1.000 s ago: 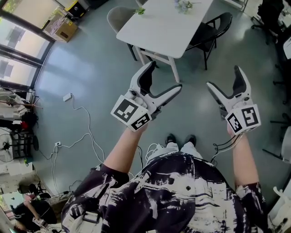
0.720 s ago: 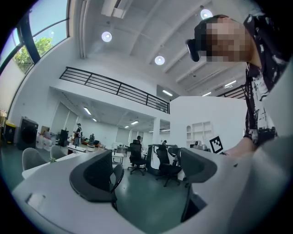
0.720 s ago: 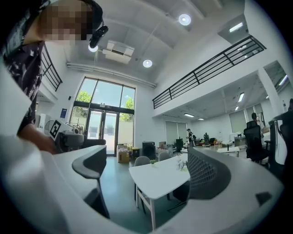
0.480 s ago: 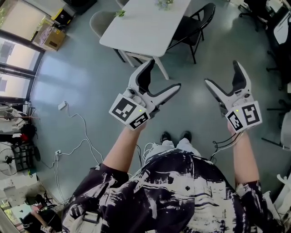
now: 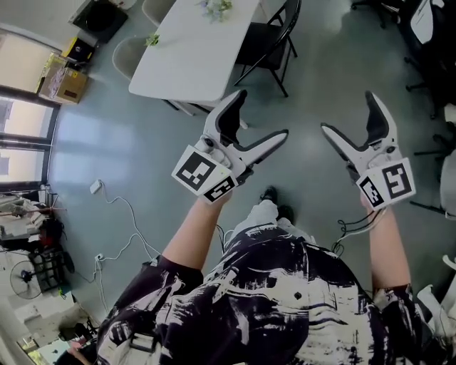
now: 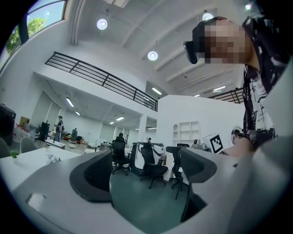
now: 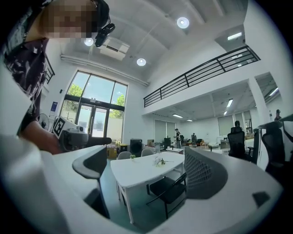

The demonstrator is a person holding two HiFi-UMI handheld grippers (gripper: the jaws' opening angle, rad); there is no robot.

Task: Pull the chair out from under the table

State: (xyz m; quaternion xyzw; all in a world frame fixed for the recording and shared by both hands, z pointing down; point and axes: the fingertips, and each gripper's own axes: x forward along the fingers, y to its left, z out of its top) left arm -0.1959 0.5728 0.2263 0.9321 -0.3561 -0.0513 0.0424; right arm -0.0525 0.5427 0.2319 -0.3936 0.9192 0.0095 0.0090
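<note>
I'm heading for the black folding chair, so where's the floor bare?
Bare floor lies between the white table and your shoes, and right of the black folding chair. Cables crowd the left; office chairs line the right edge.

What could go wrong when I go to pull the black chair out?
The left tongs and right tongs are open, empty and far from the black chair. Its thin folding frame may slip from a grip or tip. It stands right beside the white table, so a jerk might shake the flowers on it.
</note>
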